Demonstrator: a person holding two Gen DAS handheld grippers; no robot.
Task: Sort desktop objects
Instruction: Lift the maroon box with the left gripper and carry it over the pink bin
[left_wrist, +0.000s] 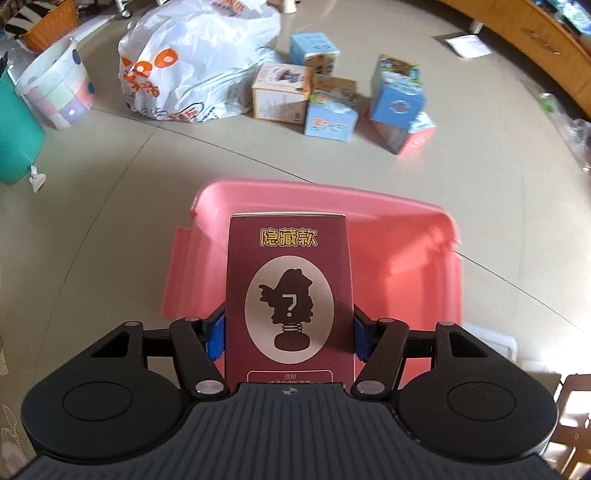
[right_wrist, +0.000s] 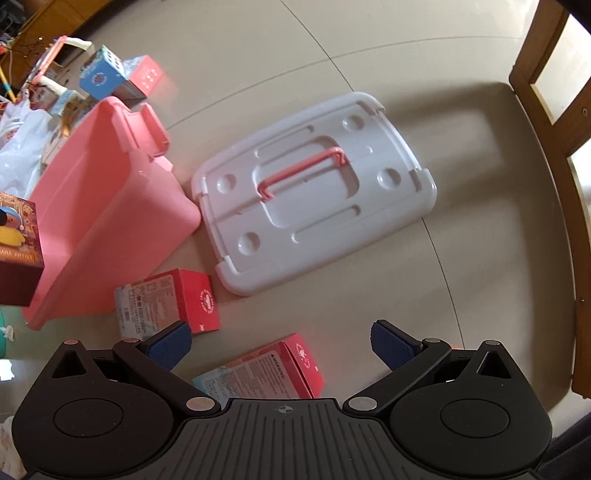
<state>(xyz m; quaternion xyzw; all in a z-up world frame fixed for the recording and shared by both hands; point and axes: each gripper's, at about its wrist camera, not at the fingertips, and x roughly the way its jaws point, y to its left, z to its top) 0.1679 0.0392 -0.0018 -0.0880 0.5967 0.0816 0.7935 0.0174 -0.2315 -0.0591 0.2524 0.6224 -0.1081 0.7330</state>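
From the left wrist, the left gripper (left_wrist: 290, 334) has its jaws clamped on a maroon box (left_wrist: 290, 291), one blue pad (left_wrist: 215, 338) pressed against each side; the box stands upright between them, a question-mark silhouette on its face; it hangs over the open pink bin (left_wrist: 406, 258), which sits on the pale tabletop (left_wrist: 110, 221). Beyond the bin a cluster of small boxes (left_wrist: 332, 99) lies well apart from the jaws, some stacked and tilted; a white plastic bag (left_wrist: 192, 62) slumps just beside them; a pastel tub (left_wrist: 59, 88) and a teal container (left_wrist: 14, 136) stand off to the left.

From the right wrist, the right gripper (right_wrist: 280, 345) has its jaws spread wide and grasping nothing; a red box (right_wrist: 269, 373) lies on the tabletop right between and under them, and a second red box (right_wrist: 170, 302) lies just beside the left pad (right_wrist: 171, 345), near the bin's wall (right_wrist: 122, 206). This view alone shows the white lid (right_wrist: 314, 210) with its pink handle (right_wrist: 303, 170), flat on the tabletop just beside the bin; a wooden chair (right_wrist: 546, 122) stands at the right edge; the maroon box shows at the far left, held above the bin's near end.
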